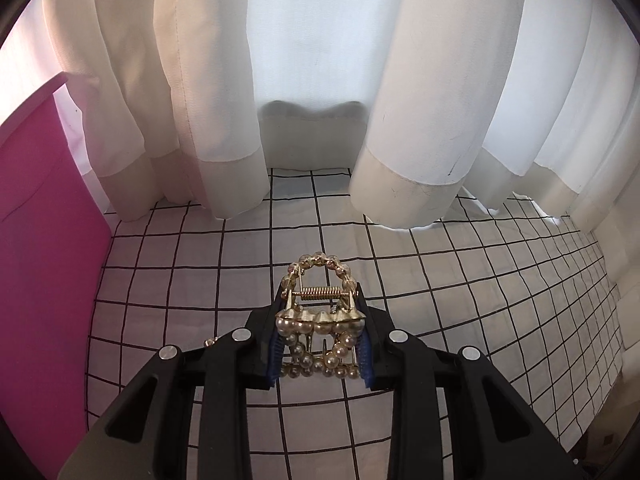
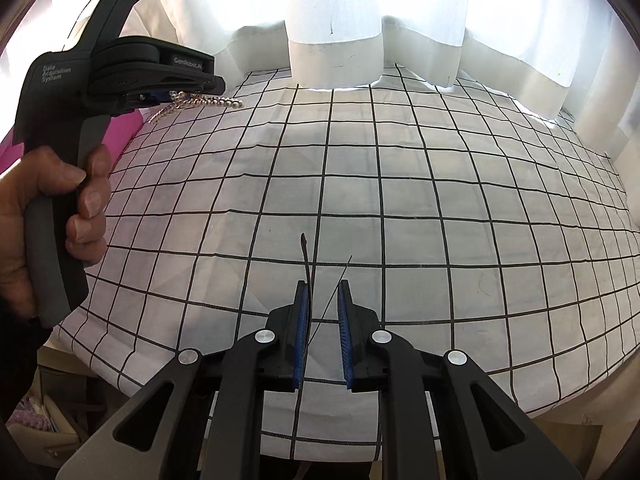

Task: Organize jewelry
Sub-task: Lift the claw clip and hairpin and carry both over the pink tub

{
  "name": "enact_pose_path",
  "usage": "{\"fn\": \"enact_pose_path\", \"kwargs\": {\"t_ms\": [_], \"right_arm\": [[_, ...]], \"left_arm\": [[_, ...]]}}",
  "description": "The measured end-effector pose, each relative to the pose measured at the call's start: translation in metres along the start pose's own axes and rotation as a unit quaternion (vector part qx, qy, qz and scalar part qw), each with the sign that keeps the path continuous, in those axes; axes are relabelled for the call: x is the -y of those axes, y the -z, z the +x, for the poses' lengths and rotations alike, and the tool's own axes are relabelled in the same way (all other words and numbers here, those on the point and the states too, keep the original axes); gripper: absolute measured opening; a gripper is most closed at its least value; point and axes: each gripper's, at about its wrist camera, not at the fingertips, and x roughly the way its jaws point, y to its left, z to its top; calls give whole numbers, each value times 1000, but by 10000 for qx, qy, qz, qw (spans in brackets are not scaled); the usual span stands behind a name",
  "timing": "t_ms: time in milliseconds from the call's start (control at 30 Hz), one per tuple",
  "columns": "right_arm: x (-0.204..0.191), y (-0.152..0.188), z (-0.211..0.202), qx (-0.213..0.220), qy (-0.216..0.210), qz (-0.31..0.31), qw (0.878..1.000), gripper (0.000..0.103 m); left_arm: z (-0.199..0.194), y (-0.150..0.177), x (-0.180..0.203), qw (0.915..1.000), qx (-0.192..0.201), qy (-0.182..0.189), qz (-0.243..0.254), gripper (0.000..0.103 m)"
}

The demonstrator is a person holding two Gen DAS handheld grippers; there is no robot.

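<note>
Left hand-held gripper point(image 1: 321, 344) clamped on pearl hair clip point(image 1: 320, 320), above checked cloth point(image 1: 480, 280); right hand-held gripper point(image 2: 323, 336) near-closed, empty.

"Data Acquisition System", "GenRobot.AI": left gripper point(image 2: 196, 94)

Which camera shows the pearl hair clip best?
The left wrist view. The clip sits close and centred between the left gripper's pads, with pearls and spring clear. In the right wrist view it is small and side-on, sticking out of that gripper.
</note>
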Motion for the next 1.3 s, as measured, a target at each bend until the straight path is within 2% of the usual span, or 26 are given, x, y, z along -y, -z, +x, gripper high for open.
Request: {"fn": "enact_pose_path", "kwargs": {"t_ms": [400, 667, 933, 1067, 1300], "right_arm": [[-11, -34, -38, 576, -140, -366, 9976, 14], [-36, -71, -71, 1109, -461, -781, 9897, 14], [-87, -126, -105, 1718, -1053, -1288, 9710, 14], [-126, -153, -117, 1936, -1439, -1600, 9572, 14], [-201, -175, -113, 1922, -2024, -2033, 9385, 14]], "left_arm": [[-59, 1, -4, 9992, 360, -160, 13, 29], [-110, -6, -31, 9966, 631, -466, -267, 29], [-167, -30, -64, 9898, 1088, -747, -527, 29], [-193, -42, -93, 9829, 1279, -1104, -728, 29], [-211, -34, -161, 9696, 1154, -1779, -1222, 29]]}}
